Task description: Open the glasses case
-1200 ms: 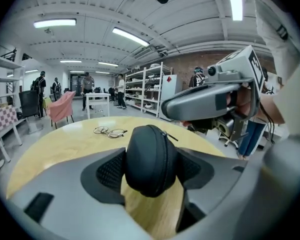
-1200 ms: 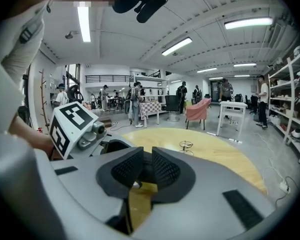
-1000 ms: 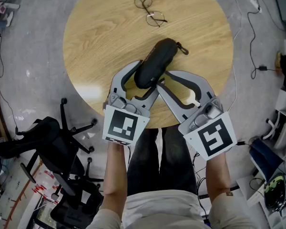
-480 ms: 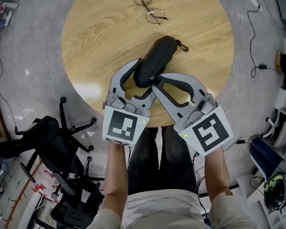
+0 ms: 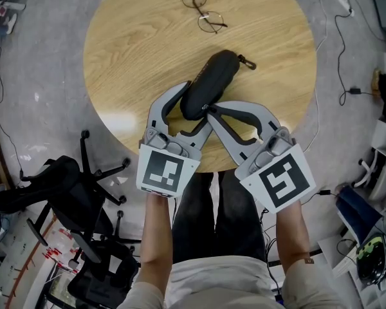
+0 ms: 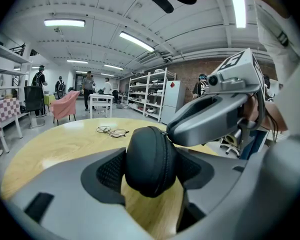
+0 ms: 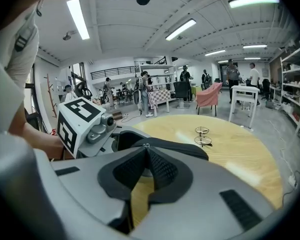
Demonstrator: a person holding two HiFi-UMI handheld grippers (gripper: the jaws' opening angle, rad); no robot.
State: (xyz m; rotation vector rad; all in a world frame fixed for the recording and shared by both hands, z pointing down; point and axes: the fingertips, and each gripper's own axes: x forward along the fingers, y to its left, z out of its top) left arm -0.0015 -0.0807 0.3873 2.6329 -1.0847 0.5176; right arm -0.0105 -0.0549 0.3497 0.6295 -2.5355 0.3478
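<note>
A black zipped glasses case lies on the round wooden table. My left gripper is shut on the case's near end, and its pads press both sides of the case. From the right, my right gripper meets the same end at the zip seam. Its jaws have just been closing, and in the right gripper view the pads meet around the small metal zipper pull. In the left gripper view the right gripper touches the case's upper right edge.
Wire-framed glasses lie folded at the table's far side, apart from the case. A black office chair stands on the floor at the left. Cables trail on the floor at the right. People and shelves stand far off.
The right gripper's jaws have closed from wide apart to nearly together at the case's near end. The left gripper and the case have stayed in place.
</note>
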